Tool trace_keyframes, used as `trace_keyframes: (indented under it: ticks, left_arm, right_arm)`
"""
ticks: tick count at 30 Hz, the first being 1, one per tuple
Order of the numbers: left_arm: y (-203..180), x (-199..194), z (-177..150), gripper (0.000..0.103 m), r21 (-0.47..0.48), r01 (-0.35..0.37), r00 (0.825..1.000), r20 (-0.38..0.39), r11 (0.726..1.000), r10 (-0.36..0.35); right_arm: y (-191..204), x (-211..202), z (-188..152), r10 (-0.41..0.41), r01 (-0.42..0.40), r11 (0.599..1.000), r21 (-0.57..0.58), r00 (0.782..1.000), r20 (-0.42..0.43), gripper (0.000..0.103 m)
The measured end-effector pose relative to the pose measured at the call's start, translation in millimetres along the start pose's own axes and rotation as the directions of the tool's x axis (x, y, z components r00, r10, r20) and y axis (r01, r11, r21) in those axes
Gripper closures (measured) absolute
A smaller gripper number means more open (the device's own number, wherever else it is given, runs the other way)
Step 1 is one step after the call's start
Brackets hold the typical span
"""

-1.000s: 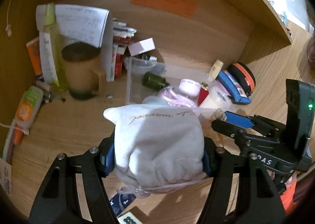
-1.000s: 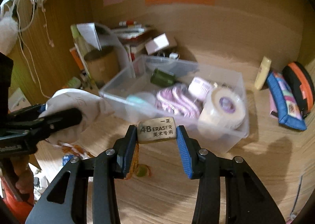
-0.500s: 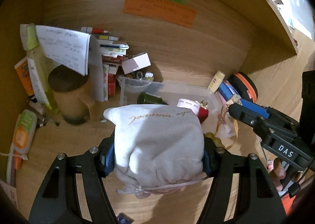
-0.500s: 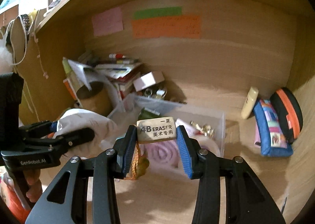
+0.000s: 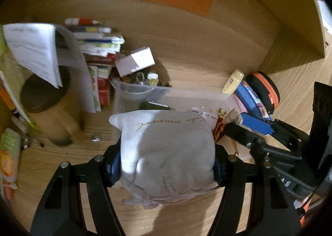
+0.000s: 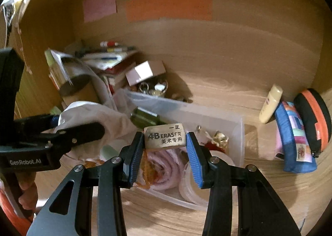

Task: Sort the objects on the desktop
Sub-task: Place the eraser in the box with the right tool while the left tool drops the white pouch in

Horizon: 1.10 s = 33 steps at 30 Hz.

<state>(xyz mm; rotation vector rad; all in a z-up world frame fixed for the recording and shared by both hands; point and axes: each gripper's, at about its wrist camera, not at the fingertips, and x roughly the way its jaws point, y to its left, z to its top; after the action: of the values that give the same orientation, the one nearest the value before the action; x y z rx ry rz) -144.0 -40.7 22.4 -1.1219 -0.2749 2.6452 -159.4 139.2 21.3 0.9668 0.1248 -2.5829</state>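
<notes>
Right gripper (image 6: 165, 142) pinching grubby "4B" eraser (image 6: 164, 137).

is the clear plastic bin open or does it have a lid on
Open. The clear plastic bin shows no lid: the pink roll and tape roll inside are seen straight from above its rim.
</notes>
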Motion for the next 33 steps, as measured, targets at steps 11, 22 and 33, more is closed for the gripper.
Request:
trace_keyframes:
  ticks: [11, 22, 33]
  left_arm:
    - [8.8, 33.3, 0.9, 0.035, 0.003, 0.014, 0.999, -0.031, 1.0, -0.014]
    - [8.2, 31.3, 0.1, 0.026, 0.027, -0.01, 1.0, -0.004, 1.0, 0.01]
    - [10.3, 8.9, -3.5, 0.025, 0.024, -0.07, 0.997, 0.027, 0.997, 0.07]
  right_arm:
    - [4.7, 19.4, -9.7, -0.007, 0.004, 0.997, -0.071, 0.999, -0.034, 0.064]
    - [12.4, 16.2, -8.7, -0.032, 0.032, 0.994, -0.104, 0.999, 0.001, 0.056]
    - [24.5, -7.0, -7.9, -0.05, 0.057, 0.99, -0.128, 0.997, 0.056, 0.044]
